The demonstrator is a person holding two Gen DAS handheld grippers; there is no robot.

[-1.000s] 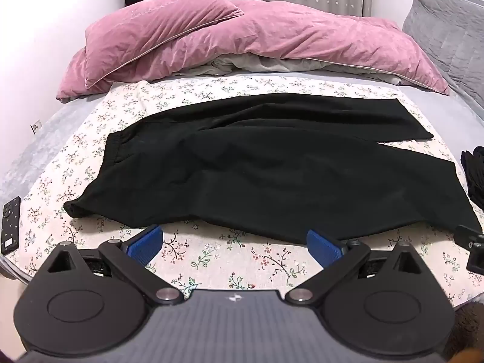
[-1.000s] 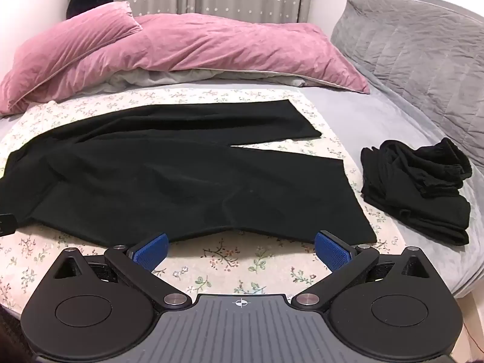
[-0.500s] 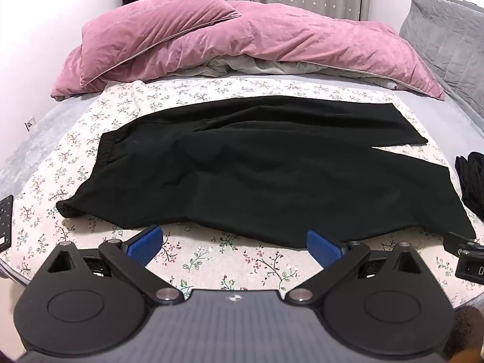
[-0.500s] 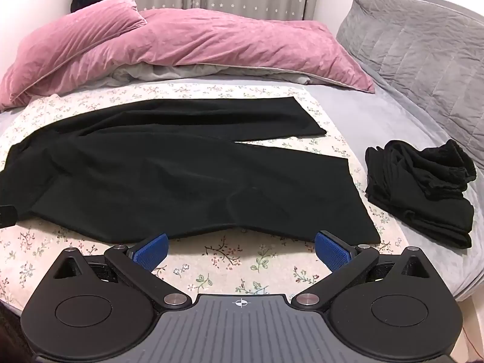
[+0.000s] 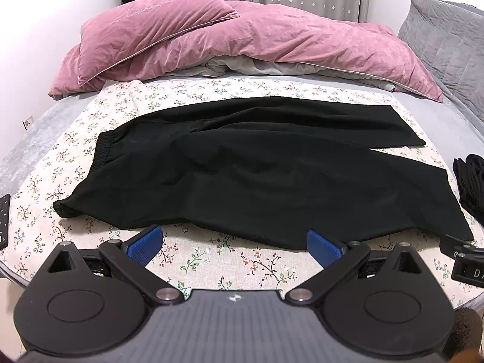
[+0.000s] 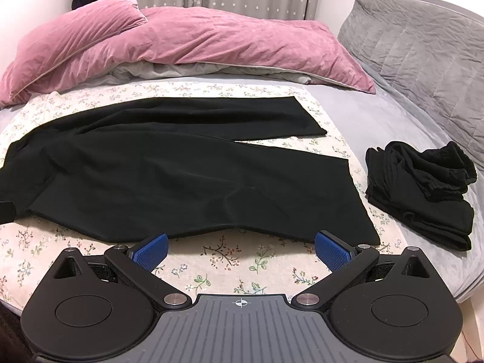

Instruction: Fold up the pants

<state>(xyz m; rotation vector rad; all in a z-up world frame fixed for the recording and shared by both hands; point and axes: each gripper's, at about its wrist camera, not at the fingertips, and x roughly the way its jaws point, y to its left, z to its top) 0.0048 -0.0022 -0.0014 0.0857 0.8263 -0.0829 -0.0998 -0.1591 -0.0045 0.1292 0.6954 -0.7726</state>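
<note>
Black pants lie spread flat on a floral sheet on the bed, waistband at the left, both legs reaching right. The same pants fill the middle of the right wrist view. My left gripper hovers open just short of the pants' near hem, nothing between its blue pads. My right gripper is open too, near the lower leg's front edge, holding nothing. Part of the right gripper shows at the right edge of the left wrist view.
A heap of other black garments sits on the grey bedcover right of the pants. A pink duvet and pillow are piled along the back. Grey cushions stand at the far right. A dark flat device lies at the left bed edge.
Both grippers have risen and drawn back slightly, so the pants appear lower and farther in both views. The pants have not moved and both grippers stay open.
</note>
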